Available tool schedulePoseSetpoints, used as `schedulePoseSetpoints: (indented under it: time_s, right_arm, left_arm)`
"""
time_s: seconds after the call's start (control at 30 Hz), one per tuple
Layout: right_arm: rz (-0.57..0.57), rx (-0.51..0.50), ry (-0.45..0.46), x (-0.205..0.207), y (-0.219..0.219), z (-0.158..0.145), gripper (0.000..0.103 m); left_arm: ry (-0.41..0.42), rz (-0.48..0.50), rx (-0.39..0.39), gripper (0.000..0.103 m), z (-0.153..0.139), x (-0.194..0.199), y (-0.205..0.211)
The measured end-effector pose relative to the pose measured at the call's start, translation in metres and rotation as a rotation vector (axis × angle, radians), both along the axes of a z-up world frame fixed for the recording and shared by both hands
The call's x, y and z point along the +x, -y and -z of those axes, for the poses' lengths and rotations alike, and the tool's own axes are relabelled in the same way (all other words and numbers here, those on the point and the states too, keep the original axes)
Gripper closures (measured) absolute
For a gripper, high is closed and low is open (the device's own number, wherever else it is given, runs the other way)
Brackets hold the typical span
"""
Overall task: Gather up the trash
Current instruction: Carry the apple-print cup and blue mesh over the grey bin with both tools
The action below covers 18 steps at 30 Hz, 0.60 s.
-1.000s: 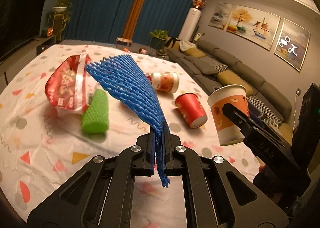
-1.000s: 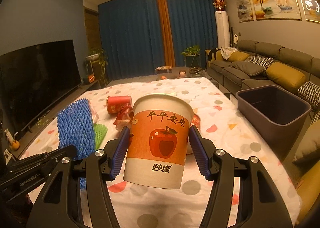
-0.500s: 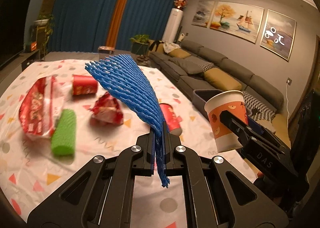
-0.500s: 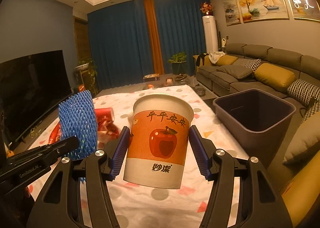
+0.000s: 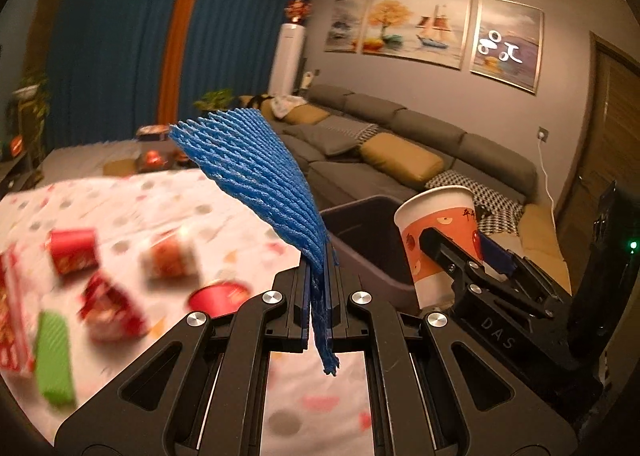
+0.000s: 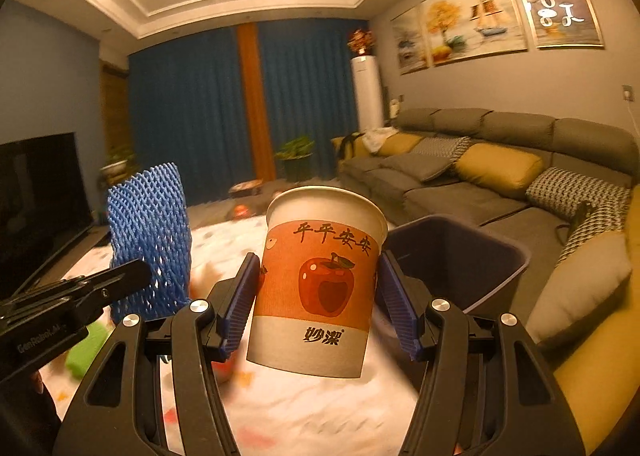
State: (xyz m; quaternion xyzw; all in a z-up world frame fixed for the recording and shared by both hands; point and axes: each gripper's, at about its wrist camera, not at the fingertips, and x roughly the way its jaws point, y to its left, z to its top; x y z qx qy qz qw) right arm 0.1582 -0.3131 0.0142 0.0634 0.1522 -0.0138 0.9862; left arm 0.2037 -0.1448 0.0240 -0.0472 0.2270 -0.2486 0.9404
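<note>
My left gripper (image 5: pixel 319 292) is shut on a blue foam fruit net (image 5: pixel 256 172), which fans out upward above the table. The net also shows in the right wrist view (image 6: pixel 150 240). My right gripper (image 6: pixel 316 308) is shut on an orange and white paper cup with an apple print (image 6: pixel 320 280), held upright in the air. The cup also shows in the left wrist view (image 5: pixel 436 232), at the right. A dark grey trash bin (image 6: pixel 480 256) stands on the floor just right of the table, beyond both grippers; it also shows in the left wrist view (image 5: pixel 360 232).
On the dotted tablecloth (image 5: pixel 160 200) lie red paper cups (image 5: pixel 74 256), a white and red cup (image 5: pixel 170 260), a crumpled red wrapper (image 5: pixel 110 308), a green foam net (image 5: pixel 54 356) and a red snack bag (image 5: pixel 12 320). A grey sofa (image 6: pixel 500 160) runs along the right wall.
Both grippers have swung right and up with their loads. The trash bin has come nearer and more central in both views; the table litter has slid left and blurred.
</note>
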Motion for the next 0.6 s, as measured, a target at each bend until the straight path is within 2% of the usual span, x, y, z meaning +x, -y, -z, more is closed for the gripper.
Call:
schedulePoseSetpoints:
  time_s: [0.3, 0.6]
  right_arm:
    - [0.092, -0.003, 0.037, 0.024, 0.053, -0.004, 0.043]
    - [0.136, 0.012, 0.005, 0.051, 0.083, 0.008, 0.044]
  left_arm:
    - [0.008, 0.090, 0.033, 0.099, 0.001, 0.048, 0.076]
    - [-0.019, 0.152, 0.054, 0.099, 0.014, 0.080, 0.127]
